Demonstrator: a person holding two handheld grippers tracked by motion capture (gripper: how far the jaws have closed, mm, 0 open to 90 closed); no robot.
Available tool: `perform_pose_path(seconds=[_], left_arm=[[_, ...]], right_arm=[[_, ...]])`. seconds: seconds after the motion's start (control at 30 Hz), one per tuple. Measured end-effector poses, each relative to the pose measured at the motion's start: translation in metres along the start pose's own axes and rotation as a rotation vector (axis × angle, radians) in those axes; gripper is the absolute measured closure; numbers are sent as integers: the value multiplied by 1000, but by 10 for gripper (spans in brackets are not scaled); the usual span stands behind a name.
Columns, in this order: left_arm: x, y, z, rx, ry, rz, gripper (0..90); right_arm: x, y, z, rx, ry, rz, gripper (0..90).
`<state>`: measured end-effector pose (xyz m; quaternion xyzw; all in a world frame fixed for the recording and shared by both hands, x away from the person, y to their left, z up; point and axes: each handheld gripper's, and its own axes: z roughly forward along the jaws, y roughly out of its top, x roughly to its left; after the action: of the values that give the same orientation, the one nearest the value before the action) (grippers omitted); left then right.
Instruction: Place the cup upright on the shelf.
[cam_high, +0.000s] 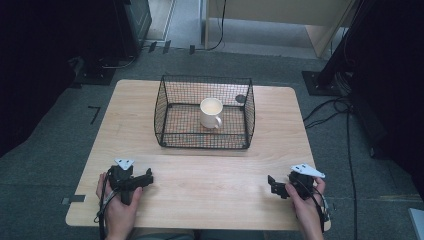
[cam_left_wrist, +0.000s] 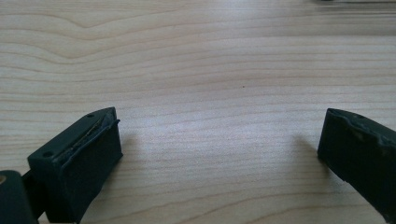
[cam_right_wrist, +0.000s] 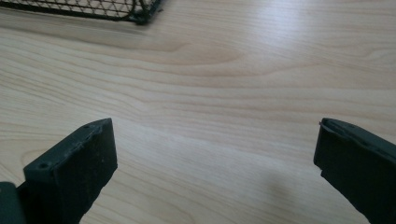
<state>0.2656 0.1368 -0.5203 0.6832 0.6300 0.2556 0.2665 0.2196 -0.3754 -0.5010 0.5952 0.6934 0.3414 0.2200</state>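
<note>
1. Left gripper (cam_high: 146, 179) and right gripper (cam_high: 273, 184) rest on the near edge of the table (cam_high: 200, 200) in the high view, both released and holding nothing. One mug (cam_high: 211, 113) stands upright inside one wire basket (cam_high: 170, 100) at the far middle, well apart from both.
2. Left gripper view: two jaws stand wide apart over bare wood. Judged best move: keep them spread until they straddle the mug.
3. Right gripper view: jaws equally wide, basket corner (cam_right_wrist: 140, 16) at far left. Reach in from above, clearing the wire rim.
</note>
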Motion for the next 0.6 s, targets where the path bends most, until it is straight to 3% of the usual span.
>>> perform_pose_path(seconds=[0.6], left_arm=[[0,0,0,0,0,0,0]], right_arm=[[-36,-30,-7,42,-80,53,0]])
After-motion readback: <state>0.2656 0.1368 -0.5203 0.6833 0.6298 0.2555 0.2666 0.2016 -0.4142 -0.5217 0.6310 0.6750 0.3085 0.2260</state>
